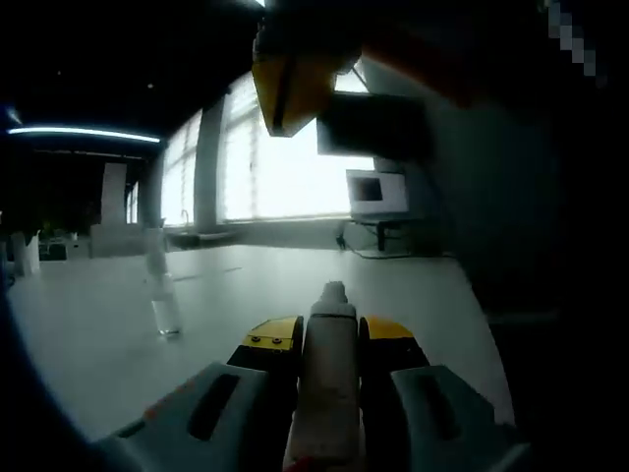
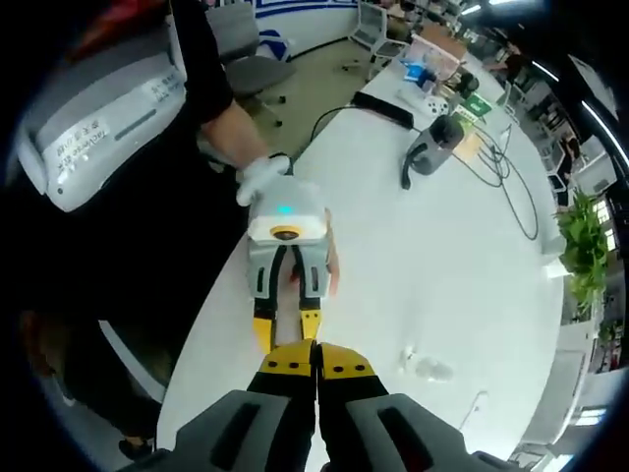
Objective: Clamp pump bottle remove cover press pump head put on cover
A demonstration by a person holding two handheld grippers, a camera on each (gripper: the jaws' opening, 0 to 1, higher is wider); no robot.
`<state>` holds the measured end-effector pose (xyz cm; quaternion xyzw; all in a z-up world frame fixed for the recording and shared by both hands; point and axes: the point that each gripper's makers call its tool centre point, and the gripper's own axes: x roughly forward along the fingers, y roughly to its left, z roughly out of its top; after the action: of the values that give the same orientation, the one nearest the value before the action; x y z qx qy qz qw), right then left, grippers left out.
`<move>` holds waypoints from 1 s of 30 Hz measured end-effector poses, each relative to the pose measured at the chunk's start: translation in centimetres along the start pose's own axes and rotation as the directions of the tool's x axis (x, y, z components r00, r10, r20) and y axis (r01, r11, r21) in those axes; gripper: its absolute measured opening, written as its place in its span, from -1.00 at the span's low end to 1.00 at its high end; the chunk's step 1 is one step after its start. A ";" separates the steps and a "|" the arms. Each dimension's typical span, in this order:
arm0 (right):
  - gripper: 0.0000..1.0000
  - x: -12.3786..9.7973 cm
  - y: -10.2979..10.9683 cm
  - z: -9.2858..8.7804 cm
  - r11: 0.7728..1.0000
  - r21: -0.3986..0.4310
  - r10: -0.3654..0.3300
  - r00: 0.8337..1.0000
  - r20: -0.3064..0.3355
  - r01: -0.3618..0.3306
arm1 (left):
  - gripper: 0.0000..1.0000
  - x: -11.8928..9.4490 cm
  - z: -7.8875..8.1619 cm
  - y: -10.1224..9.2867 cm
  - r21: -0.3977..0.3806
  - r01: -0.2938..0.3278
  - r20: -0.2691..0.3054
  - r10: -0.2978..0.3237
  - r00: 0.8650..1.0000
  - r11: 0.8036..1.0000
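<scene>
Left gripper view: we see left gripper [image 1: 332, 344] clamped on pump bottle [image 1: 329, 379]; clear cover [image 1: 163, 295] stands left of it. Right gripper view: right gripper [image 2: 316, 366] jaws together, just above left gripper.

Two yellow-tipped grippers: the left gripper [image 1: 332, 344] and the right gripper [image 2: 316, 360]. One pump bottle [image 1: 329, 383] sits between the left gripper's jaws. One clear cover [image 1: 163, 295] stands on the one white table [image 1: 393, 285]. One monitor [image 1: 377, 193] sits by the windows. One potted plant [image 2: 582, 246] stands beyond the table's far edge.
</scene>
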<state>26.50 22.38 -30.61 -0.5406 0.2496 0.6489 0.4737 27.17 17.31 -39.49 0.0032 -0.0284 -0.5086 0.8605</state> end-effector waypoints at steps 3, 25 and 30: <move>-1.00 -0.2 0.1 -0.1 1.000 -0.003 -0.003 1.000 -0.008 0.003 | -0.73 -0.1 0.4 0.3 -0.017 -0.006 0.023 0.007 1.000 1.000; -1.00 -0.1 0.1 -1.4 1.000 0.001 -0.002 0.998 -0.055 0.002 | -0.73 -0.4 1.0 0.6 -0.007 -0.022 0.046 0.022 0.999 1.000; -1.00 0.0 0.3 -1.6 1.000 0.002 0.005 0.998 -0.061 -0.005 | -0.73 -0.5 1.2 0.9 -0.010 -0.028 0.055 0.029 0.998 1.000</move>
<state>27.01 20.90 -31.16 -0.5590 0.2658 0.6330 0.4649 27.71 18.20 -38.29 -0.0151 -0.0498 -0.4962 0.8666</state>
